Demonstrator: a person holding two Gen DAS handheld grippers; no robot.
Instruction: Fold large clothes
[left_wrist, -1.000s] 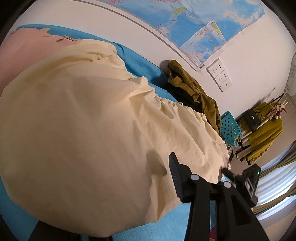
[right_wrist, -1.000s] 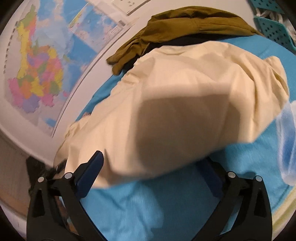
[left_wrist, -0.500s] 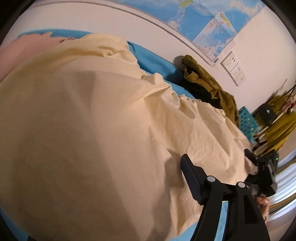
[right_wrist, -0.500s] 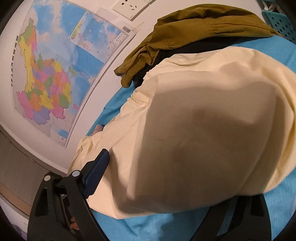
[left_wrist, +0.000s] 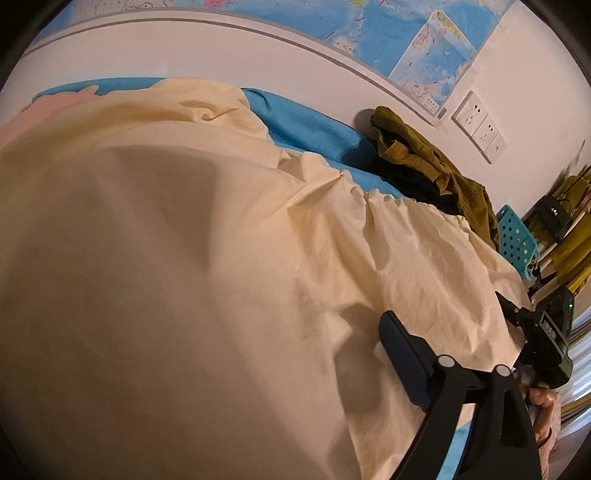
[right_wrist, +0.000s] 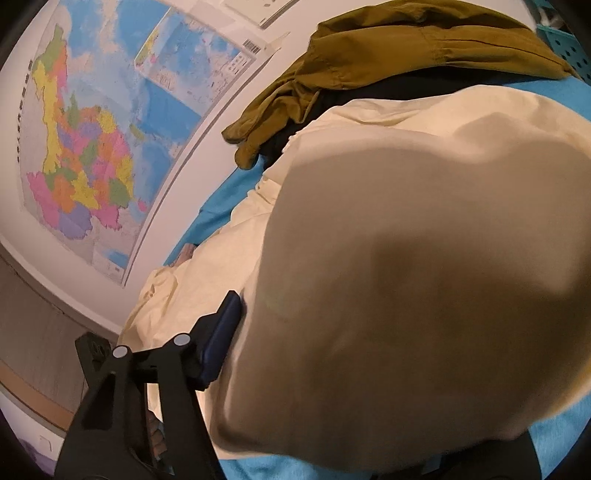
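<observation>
A large cream garment (left_wrist: 207, 280) lies spread over the blue bed (left_wrist: 310, 129) and fills most of both views; it also shows in the right wrist view (right_wrist: 406, 258). A lifted fold of it hangs close over each camera. Only the right finger (left_wrist: 402, 362) of my left gripper shows; cloth hides the other. Only the left finger (right_wrist: 218, 339) of my right gripper shows; cloth drapes over the rest. The right gripper's body (left_wrist: 546, 343) shows at the garment's right edge in the left wrist view.
An olive garment (left_wrist: 436, 173) on dark clothing lies at the bed's far side by the wall; it also shows in the right wrist view (right_wrist: 388, 55). A pink cloth (left_wrist: 48, 110) lies far left. A teal basket (left_wrist: 513, 243) and a rack stand right. Maps (right_wrist: 92, 147) hang on the wall.
Both grippers have moved forward over the bed carrying the near edge of the cream garment. The lifted cloth now covers far more of both views and hides the blue bed in front.
</observation>
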